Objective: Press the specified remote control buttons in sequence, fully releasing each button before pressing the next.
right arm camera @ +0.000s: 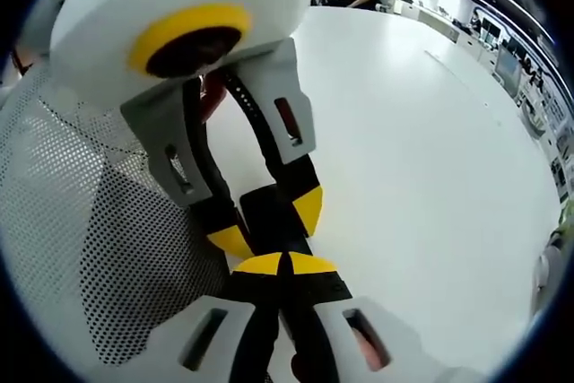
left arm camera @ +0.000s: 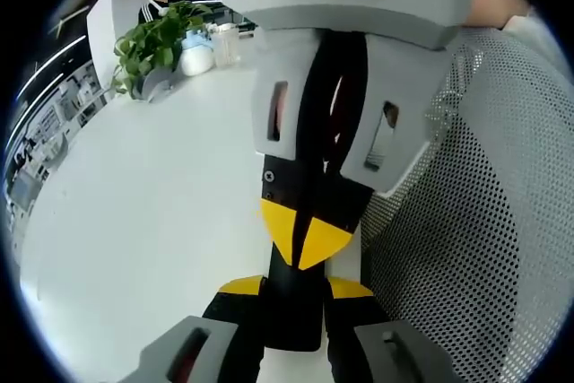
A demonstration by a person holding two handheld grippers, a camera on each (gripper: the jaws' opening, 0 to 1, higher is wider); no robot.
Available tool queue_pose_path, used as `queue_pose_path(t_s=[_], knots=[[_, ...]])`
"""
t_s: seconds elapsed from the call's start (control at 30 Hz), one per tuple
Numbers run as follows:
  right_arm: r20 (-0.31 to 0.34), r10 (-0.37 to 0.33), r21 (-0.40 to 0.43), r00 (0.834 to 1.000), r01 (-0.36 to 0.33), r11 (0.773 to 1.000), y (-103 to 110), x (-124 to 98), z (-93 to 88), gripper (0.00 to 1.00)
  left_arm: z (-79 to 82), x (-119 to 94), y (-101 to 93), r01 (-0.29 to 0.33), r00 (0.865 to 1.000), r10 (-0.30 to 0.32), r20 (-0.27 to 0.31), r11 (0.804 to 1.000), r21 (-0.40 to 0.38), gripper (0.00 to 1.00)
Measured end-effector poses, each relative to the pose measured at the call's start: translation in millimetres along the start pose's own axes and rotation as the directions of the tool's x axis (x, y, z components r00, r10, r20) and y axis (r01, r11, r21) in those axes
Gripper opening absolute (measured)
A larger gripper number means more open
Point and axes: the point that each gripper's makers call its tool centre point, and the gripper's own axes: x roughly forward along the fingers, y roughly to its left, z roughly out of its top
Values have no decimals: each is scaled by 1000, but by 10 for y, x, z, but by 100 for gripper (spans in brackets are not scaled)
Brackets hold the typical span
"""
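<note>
Between the left gripper's (left arm camera: 296,287) yellow-tipped jaws, the black slab-shaped remote control (left arm camera: 294,316) is clamped, one only, above the white tabletop (left arm camera: 152,221). The right gripper (left arm camera: 305,235) faces it head-on, jaws closed together, their yellow tips touching the remote's near end. From the right gripper view, that gripper (right arm camera: 287,264) meets the remote (right arm camera: 269,208) the same way. One white perforated mesh chair back (left arm camera: 466,221) stands beside the two grippers.

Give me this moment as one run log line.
left gripper: shut on remote | right gripper: shut, tips against remote | below: white table | beside: mesh chair
</note>
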Motion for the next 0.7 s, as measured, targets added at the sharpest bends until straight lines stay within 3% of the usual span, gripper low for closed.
queue_pose_path(t_s=[0.33,0.47,0.6,0.7], knots=[[-2,2,-3,1000,-2,1000,4,-1,2,0,0,-1,0,0,1000,0,2,1000,-1,25],[14,14,56,1000,-15,998,-21,-7,-1,0,1,1,1,0,1000,0,2,1000,0,25],[0,-8,-13,1000,8,1000,8,-1,5,0,3,2,2,0,1000,0,1,1000,0,25],[-4,-6,0,1000,6,1000,-2,-3,8,0,-1,5,4,0,1000,0,1,1000,0,25]])
